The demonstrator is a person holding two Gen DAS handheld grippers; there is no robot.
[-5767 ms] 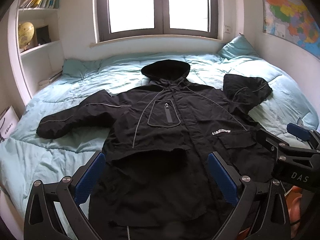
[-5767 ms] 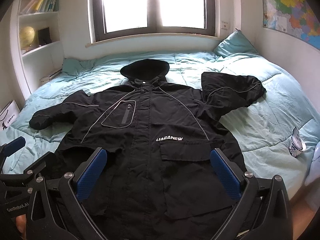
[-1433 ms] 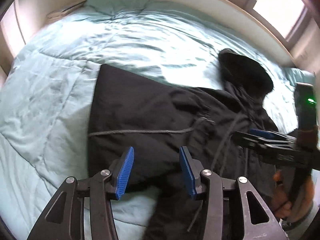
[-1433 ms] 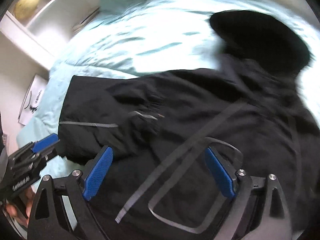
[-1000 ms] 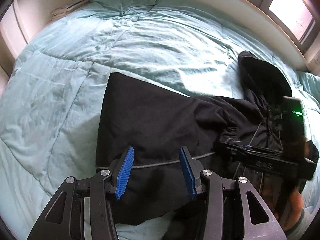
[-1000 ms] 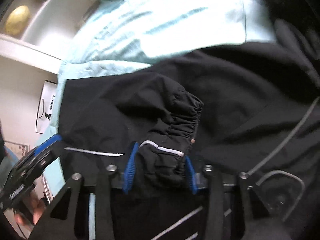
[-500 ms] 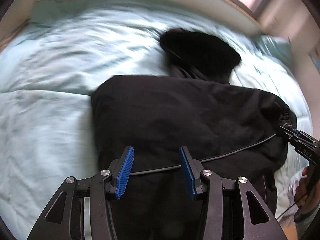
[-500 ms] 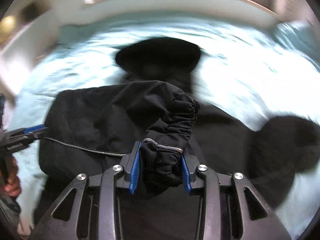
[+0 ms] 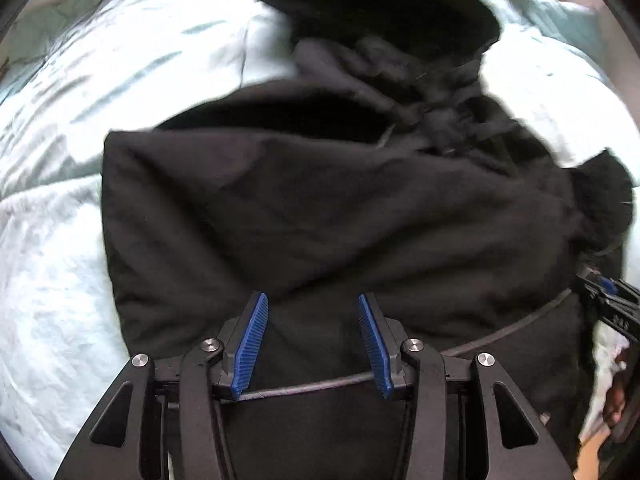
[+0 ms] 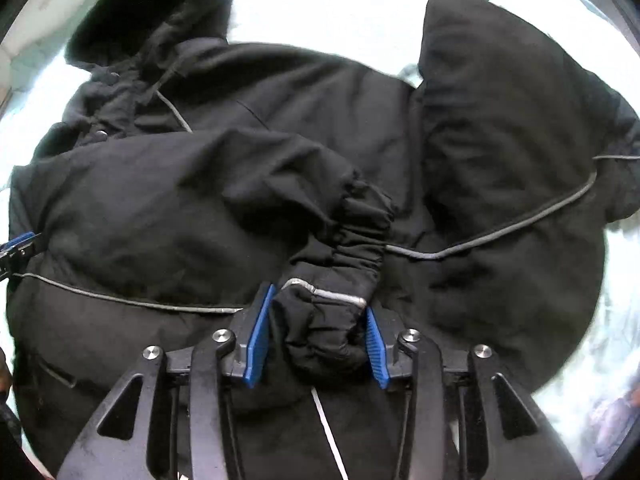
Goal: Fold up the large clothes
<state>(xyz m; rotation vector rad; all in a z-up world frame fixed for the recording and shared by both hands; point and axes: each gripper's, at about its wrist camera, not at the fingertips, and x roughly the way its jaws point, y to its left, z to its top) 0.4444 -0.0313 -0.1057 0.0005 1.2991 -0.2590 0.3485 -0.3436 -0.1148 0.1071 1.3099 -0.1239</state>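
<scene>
A large black hooded jacket lies on the bed, its hood toward the window. One sleeve is folded across the chest. My right gripper is shut on that sleeve's elastic cuff, over the jacket's body. The other sleeve lies doubled at the right. My left gripper has its blue pads partly apart around a fold of the jacket with a grey piping line; its grip is unclear. The right gripper also shows at the far right of the left wrist view.
A pale blue-green quilt covers the bed around the jacket. A pillow lies at the far right corner. The left gripper's tip shows at the left edge of the right wrist view.
The right gripper has carried the cuff farther across the jacket's chest and lower. The left gripper has moved in closer over the jacket.
</scene>
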